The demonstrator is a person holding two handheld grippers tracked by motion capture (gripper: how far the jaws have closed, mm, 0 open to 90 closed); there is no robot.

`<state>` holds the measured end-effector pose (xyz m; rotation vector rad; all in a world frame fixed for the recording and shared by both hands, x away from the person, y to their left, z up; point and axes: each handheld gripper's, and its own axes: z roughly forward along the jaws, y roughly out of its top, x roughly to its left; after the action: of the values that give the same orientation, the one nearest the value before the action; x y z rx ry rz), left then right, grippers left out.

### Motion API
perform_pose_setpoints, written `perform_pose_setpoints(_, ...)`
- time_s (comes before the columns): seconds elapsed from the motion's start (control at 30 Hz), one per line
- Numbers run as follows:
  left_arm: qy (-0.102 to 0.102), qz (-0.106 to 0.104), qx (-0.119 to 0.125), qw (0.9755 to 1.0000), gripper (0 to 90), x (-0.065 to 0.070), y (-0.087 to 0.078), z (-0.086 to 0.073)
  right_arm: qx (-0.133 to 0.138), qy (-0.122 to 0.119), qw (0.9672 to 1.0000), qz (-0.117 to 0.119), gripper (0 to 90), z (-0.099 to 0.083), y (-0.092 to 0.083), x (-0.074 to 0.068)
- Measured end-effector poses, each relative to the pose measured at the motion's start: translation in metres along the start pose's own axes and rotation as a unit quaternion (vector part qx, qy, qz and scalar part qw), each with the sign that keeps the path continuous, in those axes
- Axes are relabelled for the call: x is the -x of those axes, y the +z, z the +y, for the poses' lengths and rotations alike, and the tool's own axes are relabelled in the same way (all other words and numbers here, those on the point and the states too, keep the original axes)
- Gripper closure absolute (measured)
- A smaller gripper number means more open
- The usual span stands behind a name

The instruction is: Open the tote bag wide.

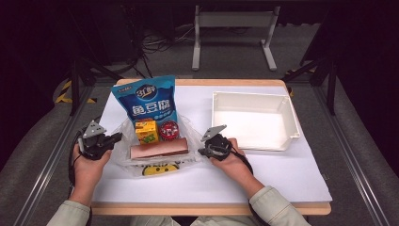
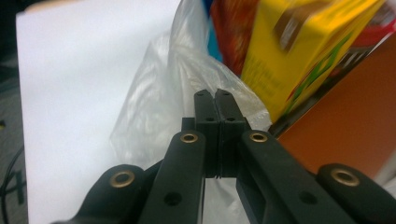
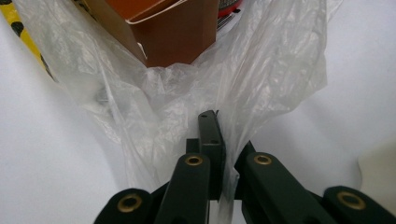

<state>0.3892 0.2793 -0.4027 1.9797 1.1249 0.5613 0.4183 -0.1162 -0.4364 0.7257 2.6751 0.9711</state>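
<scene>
Snacks (image 1: 155, 132) in plastic bag (image 1: 188, 125) — upright

A white tray (image 1: 290, 123) sat empty on the right of the white table (image 1: 291, 174), well apart from the bag stuff, with a grey metal stand (image 1: 234, 28) on the floor behind it.

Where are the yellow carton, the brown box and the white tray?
yellow carton (image 1: 145, 131), high view, its front face.
brown box (image 1: 159, 150), high view, its long top face.
white tray (image 1: 294, 123), high view, its right wall.
</scene>
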Motion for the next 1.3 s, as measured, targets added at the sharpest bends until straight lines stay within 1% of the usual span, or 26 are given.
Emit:
perform_pose_setpoints(0.03,-0.002,-0.002,-0.018,0.9998,90.0,-0.002,0.008,-0.006,-0.001,0.000,1.0000,0.000,89.3,0.000,0.000,0.000)
perform_pose_setpoints(0.07,-0.002,-0.003,-0.031,0.9995,90.0,-0.003,0.013,-0.008,-0.001,0.000,1.0000,0.000,89.3,0.000,0.000,-0.001)
perform_pose_setpoints(0.17,-0.004,-0.009,-0.057,0.9983,90.0,-0.004,0.023,-0.013,-0.002,-0.002,1.0000,0.000,89.2,0.000,0.000,-0.001)
perform_pose_setpoints(0.2,-0.004,-0.012,-0.070,0.9975,90.0,-0.004,0.027,-0.015,-0.002,-0.003,1.0000,0.000,89.2,0.000,0.000,-0.001)
perform_pose_setpoints(0.23,-0.006,-0.014,-0.078,0.9969,90.0,-0.004,0.029,-0.016,-0.002,-0.003,1.0000,0.001,89.2,0.000,-0.001,-0.001)
perform_pose_setpoints(0.27,-0.003,-0.015,-0.089,0.9959,90.0,-0.004,0.033,-0.018,-0.002,-0.002,1.0000,0.001,89.2,0.000,-0.001,-0.001)
perform_pose_setpoints(0.3,-0.001,-0.018,-0.096,0.9952,90.0,-0.003,0.035,-0.018,-0.002,-0.002,1.0000,0.002,89.2,0.000,-0.001,-0.001)
perform_pose_setpoints(0.37,0.003,-0.018,-0.106,0.9942,90.0,-0.002,0.038,-0.020,-0.004,-0.001,1.0000,0.002,89.2,-0.001,-0.002,-0.001)
perform_pose_setpoints(0.43,0.006,-0.018,-0.108,0.9940,90.0,-0.002,0.038,-0.021,-0.007,-0.001,1.0000,0.002,89.2,-0.001,-0.003,0.000)
perform_pose_setpoints(0.57,0.001,-0.020,-0.107,0.9941,90.0,-0.004,0.037,-0.023,-0.011,0.008,0.9999,0.002,89.2,-0.006,-0.008,0.002)
perform_pose_setpoints(0.67,-0.001,-0.022,-0.108,0.9940,90.0,-0.005,0.037,-0.024,-0.012,0.011,0.9999,0.003,89.2,-0.012,-0.013,0.004)
perform_pose_setpoints(0.77,-0.002,-0.023,-0.103,0.9944,89.7,-0.004,0.036,-0.024,-0.008,0.019,0.9998,0.005,88.0,-0.015,-0.015,0.007)
perform_pose_setpoints(0.87,-0.005,-0.026,-0.090,0.9956,89.1,-0.003,0.031,-0.025,-0.001,0.023,0.9997,0.006,85.9,-0.013,-0.012,0.007)
perform_pose_setpoints(0.93,-0.012,-0.028,-0.081,0.9962,87.6,-0.004,0.027,-0.025,0.001,0.020,0.9998,0.008,84.5,-0.010,-0.009,0.005)
perform_pose_setpoints(0.97,-0.017,-0.033,-0.076,0.9964,86.8,-0.004,0.024,-0.027,0.000,0.018,0.9998,0.007,84.1,-0.009,-0.009,0.004)
perform_pose_setpoints(1.0,-0.015,-0.034,-0.074,0.9966,85.8,-0.003,0.023,-0.028,0.000,0.014,0.9999,0.007,83.9,-0.009,-0.008,0.003)
perform_pose_setpoints(1.03,-0.013,-0.034,-0.077,0.9964,85.2,-0.002,0.021,-0.030,0.001,0.014,0.9999,0.006,83.5,-0.009,-0.008,0.003)
perform_pose_setpoints(1.07,-0.005,-0.033,-0.083,0.9960,85.2,-0.001,0.021,-0.031,0.001,0.014,0.9999,0.006,83.5,-0.009,-0.008,0.004)
perform_pose_setpoints(1.1,0.002,-0.026,-0.088,0.9957,85.3,0.001,0.021,-0.033,0.001,0.017,0.9998,0.005,83.9,-0.009,-0.008,0.005)
perform_pose_setpoints(1.13,0.002,-0.026,-0.088,0.9957,85.6,0.001,0.021,-0.033,0.001,0.017,0.9998,0.004,84.4,-0.010,-0.009,0.006)
perform_pose_setpoints(1.17,0.021,-0.013,-0.102,0.9945,86.5,0.002,0.024,-0.036,0.002,0.021,0.9998,0.003,85.4,-0.011,-0.009,0.008)
perform_pose_setpoints(1.2,0.021,-0.013,-0.102,0.9945,87.3,0.002,0.024,-0.036,0.002,0.023,0.9997,0.001,85.9,-0.011,-0.010,0.009)
perform_pose_setpoints(1.23,0.026,-0.013,-0.103,0.9943,87.6,0.001,0.024,-0.038,0.002,0.023,0.9997,-0.002,86.5,-0.012,-0.011,0.011)
perform_pose_setpoints(1.3,0.028,-0.007,-0.100,0.9946,88.1,-0.001,0.024,-0.039,0.000,0.023,0.9997,-0.010,87.2,-0.014,-0.013,0.014)
